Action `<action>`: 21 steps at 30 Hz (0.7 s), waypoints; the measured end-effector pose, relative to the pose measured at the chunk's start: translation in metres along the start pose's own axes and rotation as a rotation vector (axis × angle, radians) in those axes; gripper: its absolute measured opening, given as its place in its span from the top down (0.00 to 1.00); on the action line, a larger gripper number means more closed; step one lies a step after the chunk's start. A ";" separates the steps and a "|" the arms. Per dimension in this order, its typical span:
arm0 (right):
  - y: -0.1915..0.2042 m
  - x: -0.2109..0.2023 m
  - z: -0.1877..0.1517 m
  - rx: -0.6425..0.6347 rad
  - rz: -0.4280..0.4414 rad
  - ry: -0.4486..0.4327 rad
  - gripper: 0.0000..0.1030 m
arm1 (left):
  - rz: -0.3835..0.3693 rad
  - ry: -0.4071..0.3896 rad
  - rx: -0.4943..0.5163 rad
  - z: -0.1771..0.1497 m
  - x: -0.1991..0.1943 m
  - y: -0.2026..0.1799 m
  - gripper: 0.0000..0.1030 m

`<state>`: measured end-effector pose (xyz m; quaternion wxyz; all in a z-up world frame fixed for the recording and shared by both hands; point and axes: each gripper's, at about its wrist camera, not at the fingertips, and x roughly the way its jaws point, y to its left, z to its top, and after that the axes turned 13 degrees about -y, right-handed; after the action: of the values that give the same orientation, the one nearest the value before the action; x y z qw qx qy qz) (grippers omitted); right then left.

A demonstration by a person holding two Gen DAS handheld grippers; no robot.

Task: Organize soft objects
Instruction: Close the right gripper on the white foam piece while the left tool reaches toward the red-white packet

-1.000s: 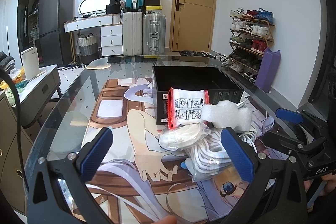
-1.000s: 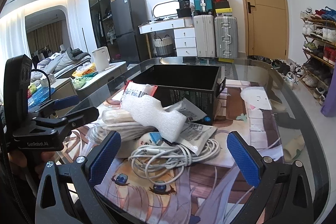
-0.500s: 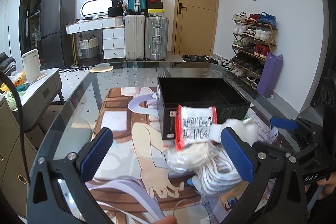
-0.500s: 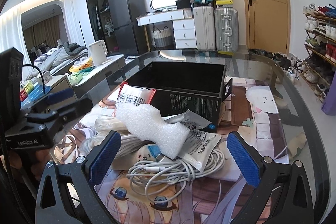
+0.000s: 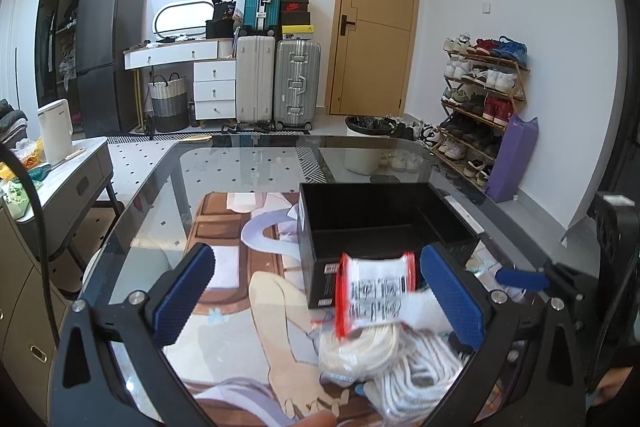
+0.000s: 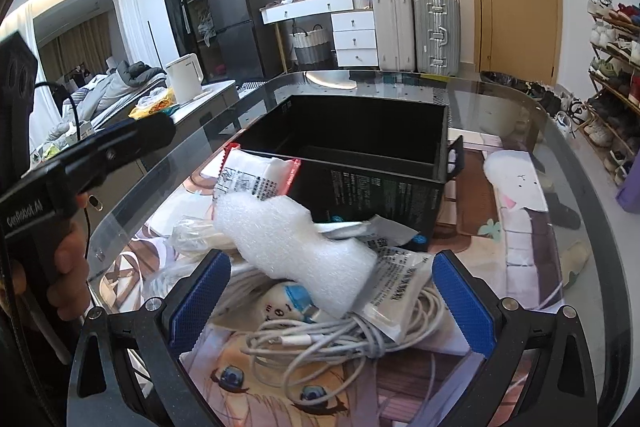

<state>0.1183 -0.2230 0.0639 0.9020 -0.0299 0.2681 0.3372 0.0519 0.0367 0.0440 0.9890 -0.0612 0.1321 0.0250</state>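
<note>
— Ahead of my right gripper (image 6: 326,301), what's sorted?
— Nothing: the black box (image 6: 352,147) beyond it is empty. The foam piece (image 6: 292,247), red-edged packet (image 6: 256,177) and white cable (image 6: 320,341) lie heaped between its spread fingers.
— Your left gripper (image 5: 316,291)?
— Wide apart too, level, holding nothing, the packet just ahead.

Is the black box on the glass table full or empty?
Empty. The black open-topped box shows only bare dark walls and floor inside; the soft things lie outside it.
</note>
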 end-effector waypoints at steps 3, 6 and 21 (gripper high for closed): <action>0.005 0.004 0.004 0.001 0.004 0.000 0.00 | 0.000 -0.007 0.001 0.005 0.004 -0.002 0.00; 0.008 0.007 0.006 0.009 0.012 -0.001 0.00 | 0.003 0.000 0.001 0.002 0.005 0.001 0.00; 0.005 0.018 0.001 0.074 0.022 0.017 0.01 | 0.026 0.047 0.021 -0.008 0.014 0.008 0.00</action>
<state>0.1274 -0.2084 0.0566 0.8963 0.0037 0.2885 0.3367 0.0632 0.0442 0.0317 0.9858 -0.0499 0.1564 0.0352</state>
